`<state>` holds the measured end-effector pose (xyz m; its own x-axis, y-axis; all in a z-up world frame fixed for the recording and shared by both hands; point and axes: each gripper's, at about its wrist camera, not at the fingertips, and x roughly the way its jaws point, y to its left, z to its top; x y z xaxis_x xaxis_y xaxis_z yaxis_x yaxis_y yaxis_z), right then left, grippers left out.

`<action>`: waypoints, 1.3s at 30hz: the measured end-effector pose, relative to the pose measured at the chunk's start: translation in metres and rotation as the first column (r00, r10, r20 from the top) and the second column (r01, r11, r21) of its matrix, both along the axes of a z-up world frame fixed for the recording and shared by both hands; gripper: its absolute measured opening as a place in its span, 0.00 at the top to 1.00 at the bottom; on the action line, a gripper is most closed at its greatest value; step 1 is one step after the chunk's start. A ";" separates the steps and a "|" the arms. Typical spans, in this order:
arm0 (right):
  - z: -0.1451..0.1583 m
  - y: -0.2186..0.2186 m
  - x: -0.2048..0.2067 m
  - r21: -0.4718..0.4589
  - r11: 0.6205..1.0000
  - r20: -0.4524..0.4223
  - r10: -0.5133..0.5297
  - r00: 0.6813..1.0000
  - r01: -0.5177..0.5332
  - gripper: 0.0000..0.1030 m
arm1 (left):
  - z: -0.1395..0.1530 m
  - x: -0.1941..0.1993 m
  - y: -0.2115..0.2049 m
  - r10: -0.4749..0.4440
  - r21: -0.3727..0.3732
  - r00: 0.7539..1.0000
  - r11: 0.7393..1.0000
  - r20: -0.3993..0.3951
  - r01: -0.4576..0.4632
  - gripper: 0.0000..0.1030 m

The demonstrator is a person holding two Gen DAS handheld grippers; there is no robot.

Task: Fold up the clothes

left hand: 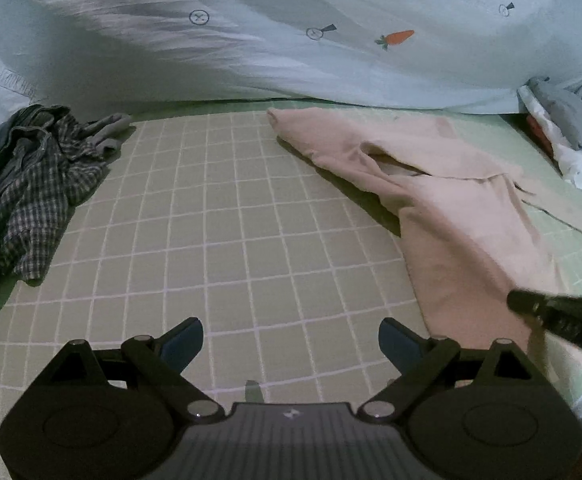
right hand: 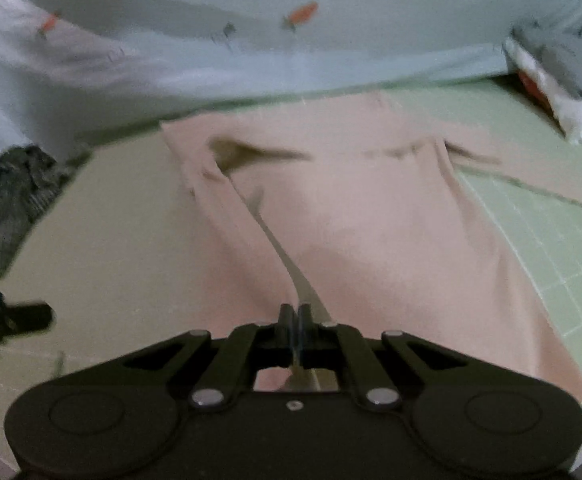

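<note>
My matt black plastic left gripper (blue pads) had shiny metal pins. The soft pink cloth garment lay matt on a smooth green gridded sheet.

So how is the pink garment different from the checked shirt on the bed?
The pink garment is plain in colour, while the checked shirt has a dark plaid pattern. The pink garment lies spread out, mostly flat; the checked shirt sits crumpled in a heap. The right gripper is shut on the pink garment's hem; no gripper touches the checked shirt, and the left gripper is open and empty. Both lie on the gridded sheet.
</note>
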<state>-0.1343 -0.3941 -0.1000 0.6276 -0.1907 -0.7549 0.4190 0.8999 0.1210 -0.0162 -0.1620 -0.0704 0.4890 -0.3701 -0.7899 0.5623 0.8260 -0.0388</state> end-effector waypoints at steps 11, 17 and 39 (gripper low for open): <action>-0.009 -0.037 0.019 -0.026 0.987 -0.071 0.157 0.985 -0.159 0.82 | -0.005 0.009 -0.034 0.167 0.012 0.986 0.986 -0.031 -0.166 0.08; 0.005 -0.088 0.027 -0.022 0.990 -0.026 0.138 0.990 -0.139 0.39 | -0.007 0.026 -0.062 0.281 -0.001 0.958 0.960 -0.056 -0.281 0.08; -0.012 -0.317 0.133 0.024 0.976 -0.023 -0.214 0.977 0.215 0.29 | -0.042 0.144 -0.146 0.421 0.119 0.903 0.905 -0.091 -0.409 0.08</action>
<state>-0.0009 -0.7116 -0.1116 0.5589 -0.2996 -0.7733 0.6045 0.7855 0.1326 0.1280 -0.3077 -0.1128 0.4881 -0.0736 -0.8697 0.1642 0.9864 0.0087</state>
